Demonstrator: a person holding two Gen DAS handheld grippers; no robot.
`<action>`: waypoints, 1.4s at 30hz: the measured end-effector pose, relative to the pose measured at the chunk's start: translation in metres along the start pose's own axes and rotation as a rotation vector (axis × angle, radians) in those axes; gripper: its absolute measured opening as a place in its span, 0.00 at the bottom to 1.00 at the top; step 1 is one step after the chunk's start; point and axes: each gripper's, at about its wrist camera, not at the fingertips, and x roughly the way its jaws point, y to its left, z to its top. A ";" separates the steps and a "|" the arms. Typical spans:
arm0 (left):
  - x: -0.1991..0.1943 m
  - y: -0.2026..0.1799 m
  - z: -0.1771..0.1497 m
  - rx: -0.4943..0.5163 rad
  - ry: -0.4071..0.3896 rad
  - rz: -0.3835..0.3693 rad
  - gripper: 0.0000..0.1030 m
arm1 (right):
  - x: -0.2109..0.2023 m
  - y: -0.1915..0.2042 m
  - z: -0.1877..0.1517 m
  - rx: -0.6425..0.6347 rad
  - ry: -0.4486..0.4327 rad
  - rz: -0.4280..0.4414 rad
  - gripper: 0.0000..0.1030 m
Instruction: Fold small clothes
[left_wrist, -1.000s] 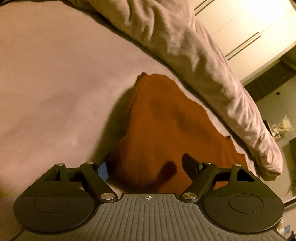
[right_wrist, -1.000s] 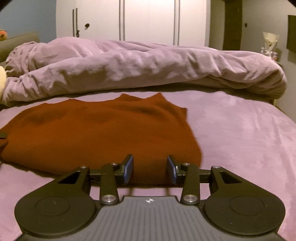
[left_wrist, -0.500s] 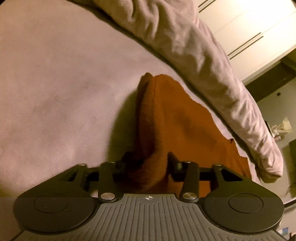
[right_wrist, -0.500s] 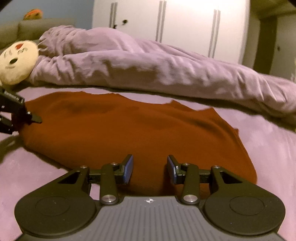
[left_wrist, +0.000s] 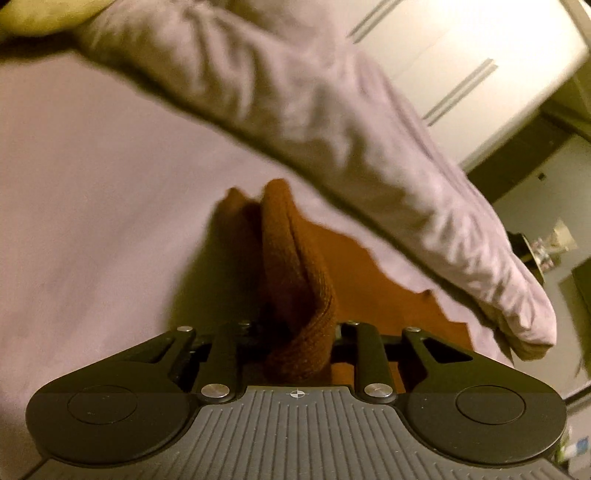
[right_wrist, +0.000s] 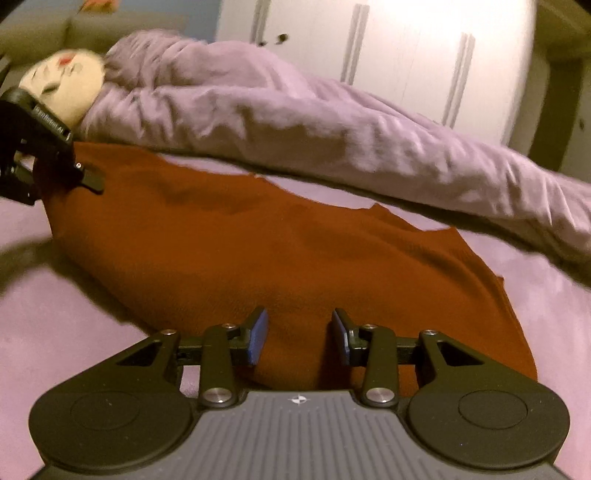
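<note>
A rust-orange knit garment (right_wrist: 280, 254) lies spread on the purple bed sheet (right_wrist: 74, 314). My left gripper (left_wrist: 299, 332) is shut on the garment's left end and holds a raised fold of it (left_wrist: 295, 266); it also shows at the far left of the right wrist view (right_wrist: 88, 177). My right gripper (right_wrist: 299, 332) is open, its blue-padded fingers (right_wrist: 256, 336) standing astride the garment's near right edge, without pinching it.
A bunched lilac duvet (right_wrist: 332, 136) lies along the far side of the bed behind the garment. A round cream plush face (right_wrist: 66, 85) sits at the far left. White wardrobe doors (right_wrist: 406, 55) stand behind the bed.
My left gripper closed on the garment's end and lifted it into a fold. My right gripper swung left and moved closer over the garment's near edge, staying open.
</note>
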 end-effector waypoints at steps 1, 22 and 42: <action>-0.003 -0.012 0.001 0.023 -0.011 -0.012 0.24 | -0.006 -0.007 -0.001 0.037 -0.012 -0.014 0.35; 0.058 -0.174 -0.114 0.404 0.189 -0.188 0.57 | -0.058 -0.109 -0.048 0.358 -0.005 -0.189 0.36; 0.031 -0.087 -0.105 0.293 0.144 0.054 0.73 | -0.018 -0.046 0.017 0.263 -0.030 0.123 0.28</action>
